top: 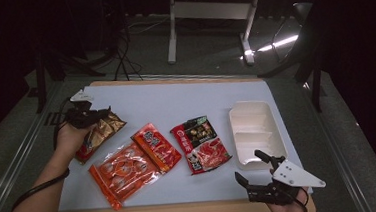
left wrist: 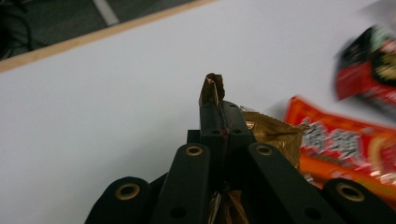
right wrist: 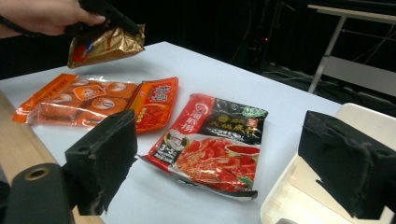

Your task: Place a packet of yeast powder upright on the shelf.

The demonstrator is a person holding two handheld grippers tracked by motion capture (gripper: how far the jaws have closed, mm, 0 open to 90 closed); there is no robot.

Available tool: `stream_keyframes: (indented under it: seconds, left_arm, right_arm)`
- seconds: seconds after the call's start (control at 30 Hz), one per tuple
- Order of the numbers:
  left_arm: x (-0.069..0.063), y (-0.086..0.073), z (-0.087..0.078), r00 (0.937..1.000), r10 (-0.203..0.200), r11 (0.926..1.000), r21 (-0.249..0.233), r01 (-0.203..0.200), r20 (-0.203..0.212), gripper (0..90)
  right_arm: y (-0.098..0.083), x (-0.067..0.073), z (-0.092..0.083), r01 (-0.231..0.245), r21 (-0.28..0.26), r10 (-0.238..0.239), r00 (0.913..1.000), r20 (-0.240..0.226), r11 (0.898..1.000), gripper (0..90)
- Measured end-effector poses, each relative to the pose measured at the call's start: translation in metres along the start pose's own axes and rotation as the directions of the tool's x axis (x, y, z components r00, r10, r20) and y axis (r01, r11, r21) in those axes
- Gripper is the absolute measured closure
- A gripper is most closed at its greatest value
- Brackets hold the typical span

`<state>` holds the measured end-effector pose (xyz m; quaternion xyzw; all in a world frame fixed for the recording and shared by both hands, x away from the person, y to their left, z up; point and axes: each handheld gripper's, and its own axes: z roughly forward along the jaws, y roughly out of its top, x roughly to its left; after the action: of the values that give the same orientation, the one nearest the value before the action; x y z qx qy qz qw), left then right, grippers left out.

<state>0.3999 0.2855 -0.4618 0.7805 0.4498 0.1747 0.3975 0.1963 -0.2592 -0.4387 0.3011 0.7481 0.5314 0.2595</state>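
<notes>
Got my left gripper (top: 107, 113) clamped tight on the edge of the gold packet (top: 98, 135), lifted off the table (top: 175, 99) left of the orange packets (top: 130, 165). My right gripper (top: 253, 167) sits wide open, holding nothing, just beside the white tray (top: 255, 131).

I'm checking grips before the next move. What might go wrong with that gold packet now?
The left gripper pinches only the gold packet by its crumpled top edge, so it may slip or tear. Hanging above the orange packet, it could drop onto it. The white tray lies far across the table.
</notes>
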Motion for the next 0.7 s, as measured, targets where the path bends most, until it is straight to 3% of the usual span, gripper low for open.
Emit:
stream_keyframes:
  seconds: [0.2,0.47,0.6,0.7]
  left_arm:
    - [-0.019,0.012,-0.009,0.9985,0.007,0.9962,-0.087,-0.002,0.054,90.0]
    - [-0.053,0.025,-0.015,0.9923,0.038,0.9812,-0.192,-0.015,0.117,90.0]
    - [-0.073,0.03,-0.014,0.9821,0.053,0.9739,-0.227,-0.011,0.181,90.0]
    - [-0.088,0.032,-0.014,0.9714,0.067,0.9669,-0.255,-0.006,0.228,90.0]
  right_arm:
    - [0.0,0.0,-0.001,0.005,-0.002,-0.005,1.0,-0.001,1.0,10.7]
    - [0.001,0.001,-0.005,0.014,0.005,-0.014,0.9999,0.003,1.0,10.8]
    - [0.002,0.002,-0.006,0.037,0.005,-0.037,0.9987,0.036,0.999,12.3]
    - [0.003,0.001,-0.006,0.032,0.006,-0.032,0.9992,0.025,0.999,12.4]
